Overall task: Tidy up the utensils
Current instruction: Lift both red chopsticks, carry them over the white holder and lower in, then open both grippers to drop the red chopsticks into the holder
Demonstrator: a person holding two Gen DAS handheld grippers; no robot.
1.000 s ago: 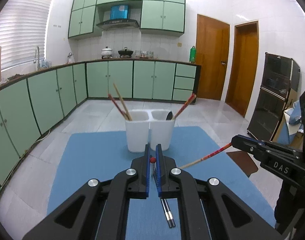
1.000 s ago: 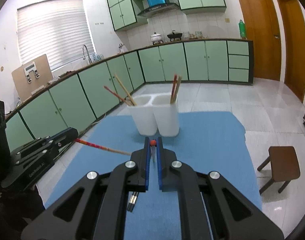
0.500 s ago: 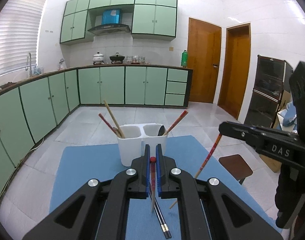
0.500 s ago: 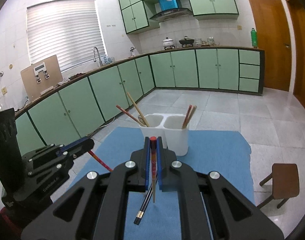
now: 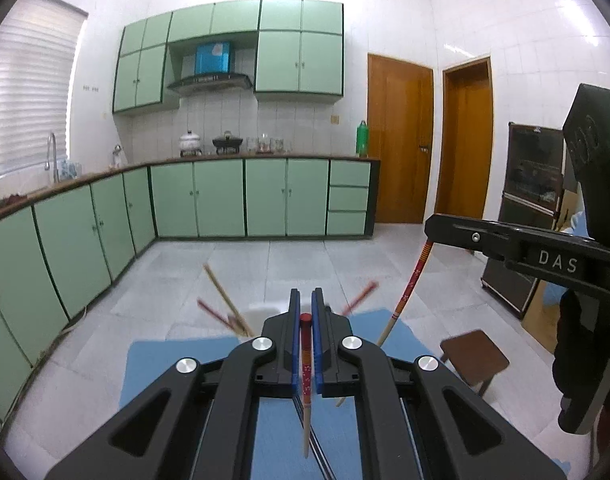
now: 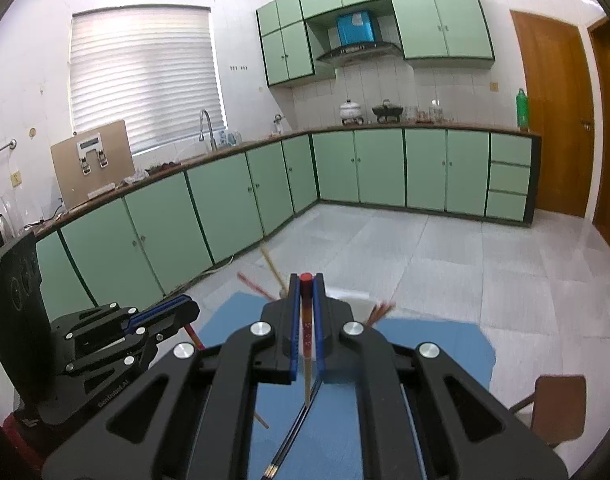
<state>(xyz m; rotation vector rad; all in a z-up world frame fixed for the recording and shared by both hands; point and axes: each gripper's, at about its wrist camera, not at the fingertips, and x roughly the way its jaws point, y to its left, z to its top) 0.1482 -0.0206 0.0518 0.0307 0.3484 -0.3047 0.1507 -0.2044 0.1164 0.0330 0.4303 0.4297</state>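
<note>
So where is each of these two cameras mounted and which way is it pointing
Left wrist: sits on the left gripper, faces the far kitchen counter; its own shut fingers hold a red-topped chopstick; the right gripper shows at right.
Right wrist: sits on the right gripper, faces the counter corner and window; the left gripper shows at left.
Shared: blue mat, white holder, dark chopsticks.

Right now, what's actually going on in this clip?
A person is sorting chopsticks with two handheld grippers. The left gripper is shut on a red-topped chopstick, hanging tip down over the blue mat. The right gripper is shut on its matching chopstick, likewise lifted. A dark pair of chopsticks lies on the mat. The white utensil holder ahead, already holding other chopsticks, is blurred and mostly hidden behind the grippers.
</note>
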